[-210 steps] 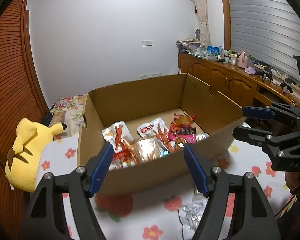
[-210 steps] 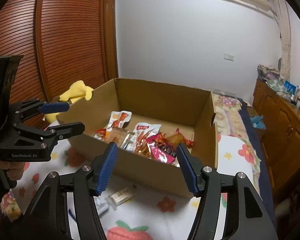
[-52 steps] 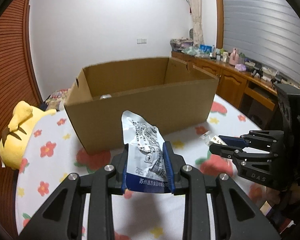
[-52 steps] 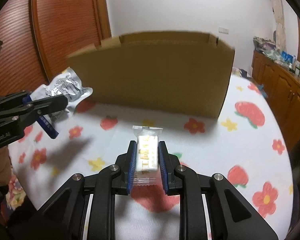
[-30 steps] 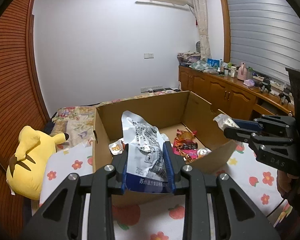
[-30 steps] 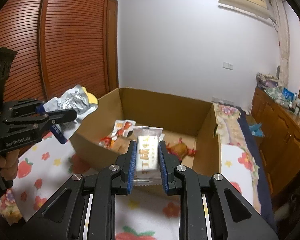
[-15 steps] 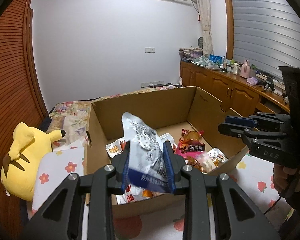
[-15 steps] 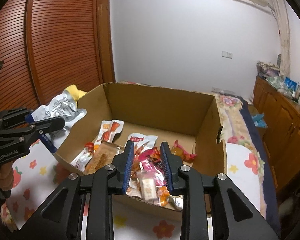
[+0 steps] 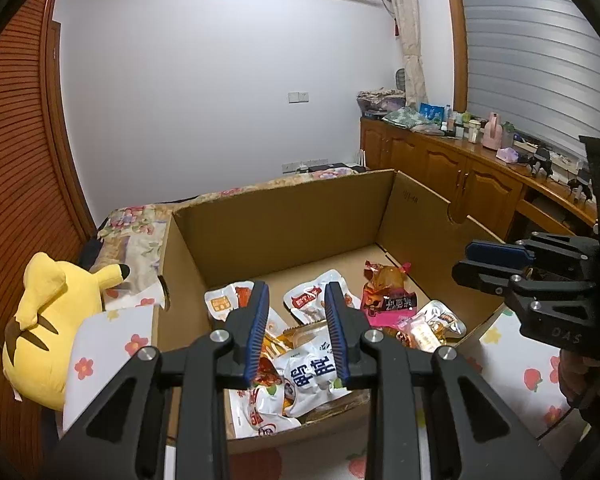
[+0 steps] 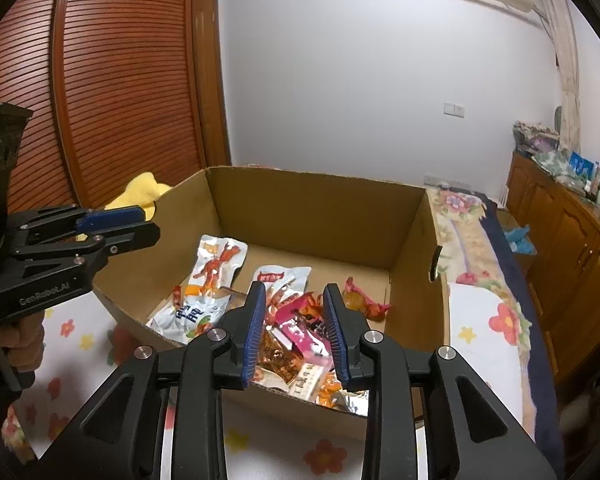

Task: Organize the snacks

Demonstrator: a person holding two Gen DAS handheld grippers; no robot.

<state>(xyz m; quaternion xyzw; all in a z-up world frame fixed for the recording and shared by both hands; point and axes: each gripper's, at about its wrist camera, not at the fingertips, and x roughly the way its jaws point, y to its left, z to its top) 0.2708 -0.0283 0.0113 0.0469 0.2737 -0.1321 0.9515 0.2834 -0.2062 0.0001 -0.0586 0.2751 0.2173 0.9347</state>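
Observation:
An open cardboard box [image 9: 284, 220] [image 10: 320, 204] stands on the flowered table and holds several snack packets. The silver-white packet [image 9: 312, 372] [image 10: 192, 312] lies in the box near its front wall. The small white snack bar [image 9: 424, 330] [image 10: 306, 380] lies among the orange and pink packets [image 9: 392, 304]. My left gripper [image 9: 296, 328] is open and empty above the box's near side; it also shows in the right wrist view [image 10: 116, 224]. My right gripper [image 10: 294, 330] is open and empty above the box; it shows in the left wrist view [image 9: 496, 260].
A yellow plush toy [image 9: 48, 320] lies left of the box. A flowered tablecloth [image 10: 484, 340] covers the table. A wooden cabinet [image 9: 480, 184] with bottles runs along the right wall. A slatted wooden door [image 10: 120, 80] is on the left.
My left gripper opened and the silver-white packet dropped into the box. My right gripper, open since half a second ago, stays above the box with the snack bar lying below.

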